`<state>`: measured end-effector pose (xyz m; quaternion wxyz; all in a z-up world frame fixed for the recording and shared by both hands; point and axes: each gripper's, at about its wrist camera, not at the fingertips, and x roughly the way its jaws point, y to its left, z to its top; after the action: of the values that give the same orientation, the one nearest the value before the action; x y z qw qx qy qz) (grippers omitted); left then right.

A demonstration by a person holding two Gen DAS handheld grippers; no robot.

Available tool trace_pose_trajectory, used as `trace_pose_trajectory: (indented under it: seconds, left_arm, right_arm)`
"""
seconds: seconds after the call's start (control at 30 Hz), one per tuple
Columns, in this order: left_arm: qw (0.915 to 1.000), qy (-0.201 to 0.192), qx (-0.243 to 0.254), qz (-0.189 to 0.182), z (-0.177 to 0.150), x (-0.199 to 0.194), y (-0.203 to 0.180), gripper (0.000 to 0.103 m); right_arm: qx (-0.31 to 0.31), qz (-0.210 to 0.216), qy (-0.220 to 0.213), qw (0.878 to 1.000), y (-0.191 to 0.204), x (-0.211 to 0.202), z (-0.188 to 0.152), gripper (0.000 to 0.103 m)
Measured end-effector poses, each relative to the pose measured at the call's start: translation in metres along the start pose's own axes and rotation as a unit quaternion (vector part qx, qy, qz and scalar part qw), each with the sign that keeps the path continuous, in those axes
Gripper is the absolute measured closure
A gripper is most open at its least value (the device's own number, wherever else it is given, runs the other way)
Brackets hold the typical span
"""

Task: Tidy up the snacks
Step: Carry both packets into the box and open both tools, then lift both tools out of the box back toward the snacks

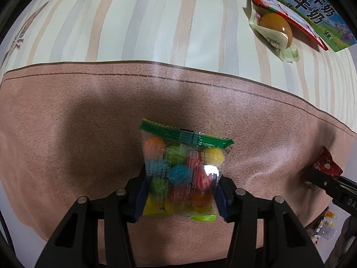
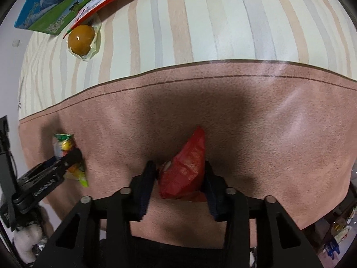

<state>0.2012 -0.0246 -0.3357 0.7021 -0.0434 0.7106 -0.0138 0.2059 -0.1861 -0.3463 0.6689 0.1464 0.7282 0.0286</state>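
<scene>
Left wrist view shows the candy bag (image 1: 181,174) in the lower centre of the frame, clamped at its two sides by the left gripper (image 1: 180,197), whose jaws stand narrow against the clear film. The bag hangs over the pink cloth (image 1: 67,134), and whether its far green edge touches the cloth I cannot tell. In the right wrist view the red packet (image 2: 187,169) sits in the lower centre, pinched between the jaws of the right gripper (image 2: 181,188), also narrow, with its tip pointing to the upper middle. From here the main risk, as I judge it, is slipping: the film of the candy bag is smooth and the round candies inside can roll, so the bag may slide out if it is swung fast. The red packet is held at one end and looks twisted, so it may turn in the grip or be crushed. The two grippers are near each other, so they could collide. At the upper right of the left view lie an egg pack (image 1: 273,29) and a milk box (image 1: 312,6), well apart.
</scene>
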Motion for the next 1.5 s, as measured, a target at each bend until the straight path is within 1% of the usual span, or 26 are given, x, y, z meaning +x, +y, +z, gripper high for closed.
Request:
trace_pose_trajectory:
  seconds: [0.07,0.13,0.3,0.43,0.5,0.6,0.63,0.67,0.73,0.8,0.87,0.9,0.97,1.03,1.1,1.17,1.23,1.27,1.3,1.33,1.37,1.43,1.5]
  left_arm:
    - [1.0,-0.003,-0.001,-0.001,-0.006,-0.008,-0.006,0.058]
    - [0.9999,-0.003,0.0,-0.01,-0.007,-0.014,-0.011,0.058]
    - [0.9989,-0.021,0.012,-0.04,-0.003,-0.048,-0.026,0.058]
    - [0.9946,-0.058,0.026,-0.082,0.017,-0.098,-0.048,0.058]
    - [0.9901,-0.085,0.042,-0.103,0.034,-0.134,-0.064,0.058]
    - [0.9837,-0.119,0.063,-0.119,0.063,-0.18,-0.082,0.058]
    - [0.9813,-0.132,0.069,-0.121,0.077,-0.195,-0.085,0.058]
    - [0.9797,-0.144,0.072,-0.12,0.088,-0.207,-0.087,0.058]
    - [0.9776,-0.164,0.081,-0.104,0.116,-0.228,-0.091,0.058]
    - [0.977,-0.177,0.089,-0.079,0.144,-0.24,-0.097,0.058]
    - [0.9782,-0.178,0.093,-0.052,0.173,-0.242,-0.1,0.058]
    - [0.9797,-0.173,0.092,-0.042,0.186,-0.239,-0.098,0.058]
    - [0.9829,-0.159,0.09,-0.017,0.207,-0.228,-0.093,0.058]
    - [0.9867,-0.138,0.086,0.004,0.227,-0.214,-0.086,0.058]
    - [0.9897,-0.113,0.085,0.024,0.244,-0.194,-0.081,0.058]
    - [0.9919,-0.087,0.085,0.038,0.252,-0.176,-0.076,0.056]
    - [0.9936,-0.067,0.077,0.049,0.25,-0.161,-0.069,0.056]
    - [0.9944,-0.057,0.075,0.048,0.251,-0.152,-0.069,0.054]
    - [0.9953,-0.047,0.071,0.046,0.252,-0.145,-0.066,0.052]
    - [0.9956,-0.044,0.069,0.045,0.252,-0.138,-0.064,0.044]
    - [0.9958,-0.043,0.067,0.045,0.252,-0.135,-0.062,0.029]
    - [0.996,-0.044,0.069,0.038,0.251,-0.131,-0.062,0.017]
    - [0.9959,-0.048,0.067,0.037,0.251,-0.132,-0.063,0.015]
  right_arm:
    - [-0.001,0.003,-0.006,1.0,-0.001,-0.005,0.0,0.064]
    - [-0.003,0.006,-0.01,1.0,0.001,-0.01,-0.003,0.065]
    - [-0.001,0.043,-0.027,0.999,0.005,-0.037,-0.002,0.066]
    - [-0.009,0.08,-0.066,0.995,0.015,-0.086,0.012,0.066]
    - [-0.016,0.096,-0.099,0.99,0.021,-0.122,0.026,0.066]
    - [-0.028,0.109,-0.145,0.983,0.026,-0.172,0.052,0.066]
    - [-0.035,0.11,-0.16,0.98,0.025,-0.192,0.064,0.066]
    - [-0.041,0.107,-0.175,0.978,0.016,-0.212,0.077,0.066]
    - [-0.054,0.09,-0.202,0.974,0.014,-0.239,0.1,0.066]
    - [-0.058,0.064,-0.222,0.971,0.013,-0.257,0.128,0.066]
    - [-0.059,0.039,-0.223,0.972,0.011,-0.262,0.16,0.066]
    - [-0.058,0.031,-0.221,0.973,0.008,-0.264,0.173,0.066]
    - [-0.053,0.01,-0.211,0.976,0.005,-0.256,0.195,0.066]
    - [-0.045,-0.007,-0.198,0.979,0.0,-0.249,0.217,0.066]
    - [-0.041,-0.009,-0.184,0.982,-0.005,-0.235,0.227,0.066]
    - [-0.036,-0.013,-0.169,0.985,-0.009,-0.224,0.238,0.066]
    - [-0.026,-0.012,-0.135,0.99,-0.012,-0.205,0.246,0.064]
    - [-0.026,-0.016,-0.125,0.992,-0.011,-0.194,0.249,0.055]
    - [-0.03,-0.021,-0.118,0.992,-0.01,-0.19,0.251,0.032]
    - [-0.032,-0.027,-0.116,0.992,-0.01,-0.186,0.253,0.018]
    - [-0.034,-0.03,-0.113,0.992,-0.011,-0.182,0.252,0.005]
    - [-0.036,-0.028,-0.107,0.993,-0.01,-0.18,0.25,0.005]
    - [-0.035,-0.031,-0.107,0.993,-0.009,-0.178,0.25,0.005]
